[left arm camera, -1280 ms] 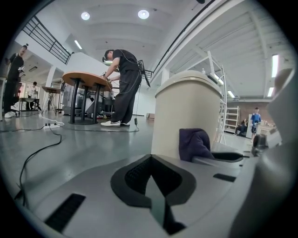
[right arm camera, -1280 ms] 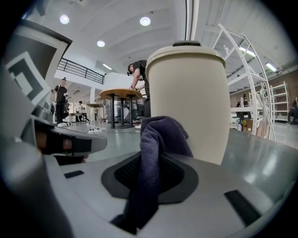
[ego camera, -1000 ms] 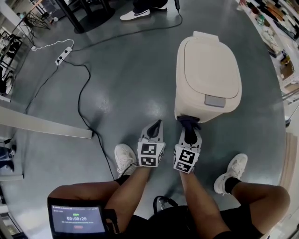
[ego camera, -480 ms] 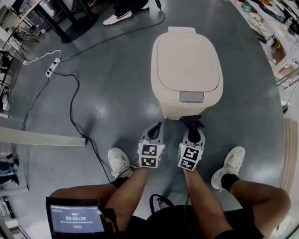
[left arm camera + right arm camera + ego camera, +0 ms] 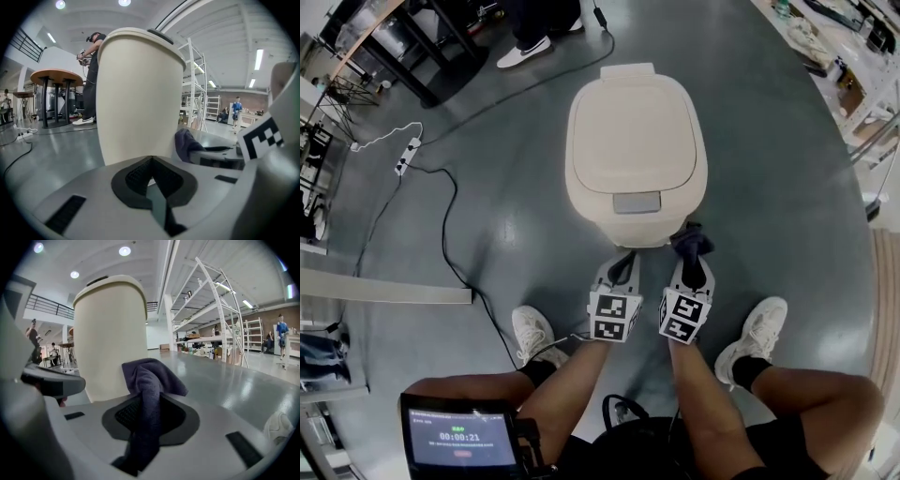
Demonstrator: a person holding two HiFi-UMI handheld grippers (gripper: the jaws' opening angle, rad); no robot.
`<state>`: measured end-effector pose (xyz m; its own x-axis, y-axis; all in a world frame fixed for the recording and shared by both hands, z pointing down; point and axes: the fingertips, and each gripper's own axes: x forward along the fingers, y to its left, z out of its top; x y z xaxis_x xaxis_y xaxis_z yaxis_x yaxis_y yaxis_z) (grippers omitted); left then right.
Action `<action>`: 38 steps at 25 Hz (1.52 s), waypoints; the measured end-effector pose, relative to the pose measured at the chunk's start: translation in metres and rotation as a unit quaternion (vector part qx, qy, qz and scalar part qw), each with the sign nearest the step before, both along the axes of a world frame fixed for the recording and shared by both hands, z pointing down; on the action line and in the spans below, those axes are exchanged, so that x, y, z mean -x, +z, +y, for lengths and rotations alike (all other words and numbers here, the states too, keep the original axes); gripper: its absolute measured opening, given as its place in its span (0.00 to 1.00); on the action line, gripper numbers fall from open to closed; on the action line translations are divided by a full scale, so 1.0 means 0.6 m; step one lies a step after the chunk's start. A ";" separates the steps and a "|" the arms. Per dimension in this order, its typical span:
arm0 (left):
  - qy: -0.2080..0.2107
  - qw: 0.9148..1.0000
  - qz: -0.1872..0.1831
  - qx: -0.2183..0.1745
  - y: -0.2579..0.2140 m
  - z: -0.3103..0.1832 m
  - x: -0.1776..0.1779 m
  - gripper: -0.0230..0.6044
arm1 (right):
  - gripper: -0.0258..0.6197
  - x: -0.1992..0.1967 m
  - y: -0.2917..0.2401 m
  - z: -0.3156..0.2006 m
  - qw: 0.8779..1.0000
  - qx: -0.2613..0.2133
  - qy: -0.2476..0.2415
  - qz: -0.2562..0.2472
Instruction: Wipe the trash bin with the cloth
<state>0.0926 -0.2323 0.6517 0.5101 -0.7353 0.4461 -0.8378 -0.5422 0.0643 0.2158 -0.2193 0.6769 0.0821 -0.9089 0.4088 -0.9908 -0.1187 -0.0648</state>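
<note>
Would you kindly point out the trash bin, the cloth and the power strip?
trash bin (image 5: pixel 630 141), head view, centre of the closed lid
cloth (image 5: pixel 149 376), right gripper view, bunched upper fold
power strip (image 5: pixel 405 157), head view, middle of its white body

A small screen (image 5: pixel 461 441) low in the head view, behind and to the left of the left gripper (image 5: pixel 623 265), shows a timer in white digits reading 00:00:21. A short green line above the digits and a red one below them are too small to read. The marker cubes on the left gripper and on the right gripper (image 5: pixel 694 267) carry black-and-white square patterns, with no letters or numbers. Nothing else in the three views is legible.
</note>
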 end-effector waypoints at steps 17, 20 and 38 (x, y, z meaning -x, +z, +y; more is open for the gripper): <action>0.011 0.996 -0.077 -0.044 -0.183 0.014 -0.180 0.04 | 0.18 -0.093 -0.194 -0.114 0.938 -0.040 -0.121 -0.323; 0.013 0.994 -0.077 -0.071 -0.237 0.018 -0.214 0.04 | 0.18 -0.101 -0.252 -0.123 0.924 -0.034 -0.172 -0.339; -0.006 0.989 -0.088 -0.116 -0.278 -0.010 -0.219 0.04 | 0.18 -0.052 -0.260 -0.200 0.844 0.040 -0.246 -0.475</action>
<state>0.2237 -0.2382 0.4847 0.4298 -0.8342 0.3456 -0.8318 -0.5147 -0.2079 0.2473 -0.3395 0.5207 -0.6970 -0.7034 0.1392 -0.4259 0.2501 -0.8695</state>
